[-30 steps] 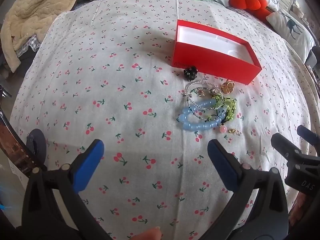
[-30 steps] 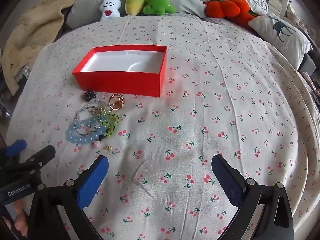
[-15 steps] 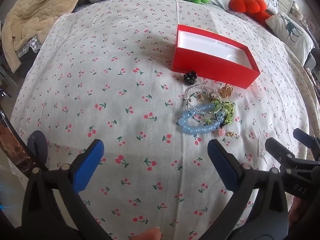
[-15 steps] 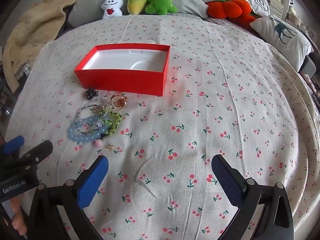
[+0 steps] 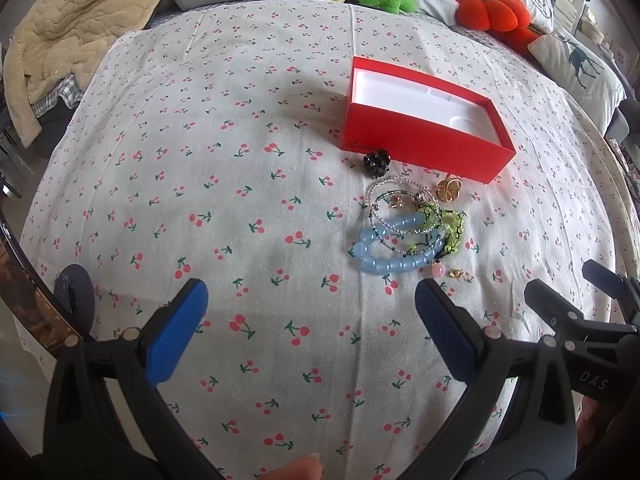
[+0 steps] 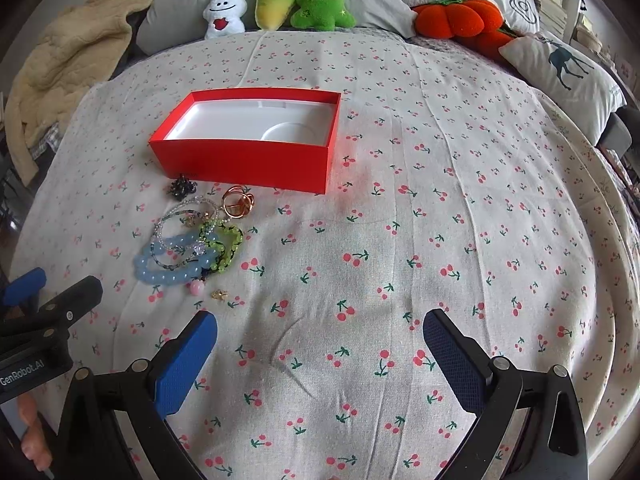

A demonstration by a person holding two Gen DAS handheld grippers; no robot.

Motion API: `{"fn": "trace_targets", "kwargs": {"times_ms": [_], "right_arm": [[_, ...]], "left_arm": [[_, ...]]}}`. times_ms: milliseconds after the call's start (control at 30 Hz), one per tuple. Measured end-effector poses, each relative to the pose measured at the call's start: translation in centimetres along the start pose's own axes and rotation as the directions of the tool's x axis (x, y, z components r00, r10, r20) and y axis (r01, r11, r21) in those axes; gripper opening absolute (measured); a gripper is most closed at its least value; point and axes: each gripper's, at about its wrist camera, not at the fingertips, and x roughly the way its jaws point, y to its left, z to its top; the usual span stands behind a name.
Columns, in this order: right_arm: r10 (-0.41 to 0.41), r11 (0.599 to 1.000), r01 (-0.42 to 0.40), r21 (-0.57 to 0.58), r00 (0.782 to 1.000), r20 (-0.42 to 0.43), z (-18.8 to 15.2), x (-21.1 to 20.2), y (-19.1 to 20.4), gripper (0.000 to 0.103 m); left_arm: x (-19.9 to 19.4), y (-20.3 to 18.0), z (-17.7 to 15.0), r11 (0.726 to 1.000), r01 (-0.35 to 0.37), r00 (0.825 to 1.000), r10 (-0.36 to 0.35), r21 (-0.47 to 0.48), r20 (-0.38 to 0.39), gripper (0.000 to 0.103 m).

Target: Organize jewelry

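An open red box (image 5: 424,148) (image 6: 248,160) with a white empty inside sits on the cherry-print bedspread. In front of it lies a pile of jewelry: a light blue bead bracelet (image 5: 394,265) (image 6: 164,276), a green bead bracelet (image 5: 454,228) (image 6: 228,248), clear bead strands (image 5: 384,190), a gold ring (image 5: 448,190) (image 6: 237,202), a black bead piece (image 5: 376,162) (image 6: 182,186) and a small gold earring (image 5: 460,275) (image 6: 219,294). My left gripper (image 5: 312,320) is open and empty, near side of the pile. My right gripper (image 6: 320,344) is open and empty, right of the pile.
Plush toys (image 6: 276,0), an orange plush (image 6: 456,20) and a deer pillow (image 6: 560,68) line the far edge of the bed. A beige blanket (image 5: 68,28) hangs at the far left. The bedspread (image 6: 440,200) spreads wide to the right.
Both grippers have pulled back a little and tilted up, so the box and jewelry sit lower in view. Nothing was picked up.
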Motion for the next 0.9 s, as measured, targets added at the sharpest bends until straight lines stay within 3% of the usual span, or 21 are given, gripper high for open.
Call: {"fn": "trace_targets", "kwargs": {"times_ms": [900], "right_arm": [[-0.006,1.000,0.006,0.007,1.000,0.015,-0.13,-0.17,0.01,0.103]], "left_arm": [[-0.60,0.07,0.29,1.000,0.014,1.000,-0.014,-0.004,0.018,0.103]]}}
